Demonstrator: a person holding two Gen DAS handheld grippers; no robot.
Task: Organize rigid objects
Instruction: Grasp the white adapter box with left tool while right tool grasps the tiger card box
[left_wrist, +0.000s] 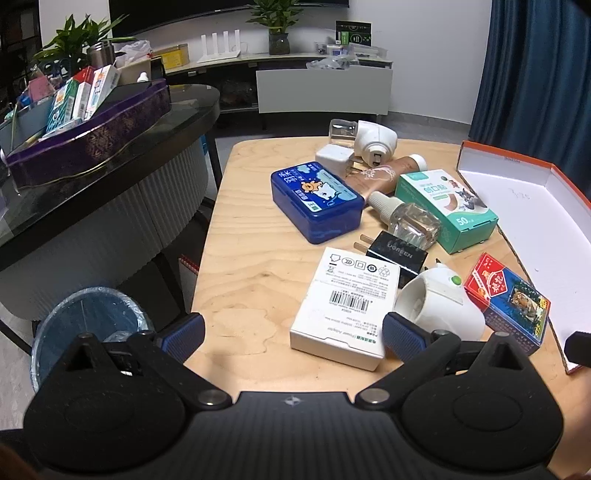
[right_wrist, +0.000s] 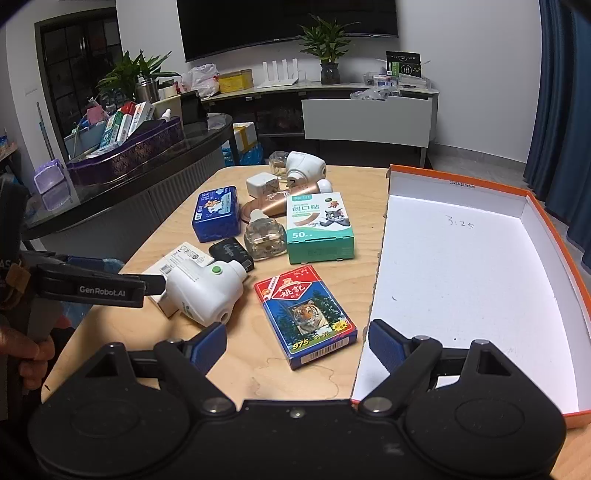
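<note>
Your left tool (left_wrist: 293, 332) is spread wide just above the near end of the wooden worktop (left_wrist: 251, 236), with the white barcode box (left_wrist: 345, 306) lying between its blue pads (left_wrist: 400, 338) and nothing gripped. The white plug-in vaporizer (left_wrist: 439, 306) sits right beside the right-hand pad; whether they touch is hard to say from the left wrist view. Your right tool (right_wrist: 297, 345) is likewise released, its fingers straddling the near corner of the red-and-blue card pack (right_wrist: 306, 314) and the edge of the orange-rimmed tray (right_wrist: 550, 221), which lies open on the right side of the worktop. Farther back you have the blue case (right_wrist: 215, 213), the black charger (right_wrist: 231, 253), a clear refill bottle (right_wrist: 264, 238), the green plaster box (right_wrist: 319, 229), a rose-gold tube (right_wrist: 277, 203), a white adapter (right_wrist: 260, 184) and a second vaporizer (right_wrist: 304, 164) (all clustered close, several touching). Your hand (right_wrist: 26, 350) shows at the left edge.
</note>
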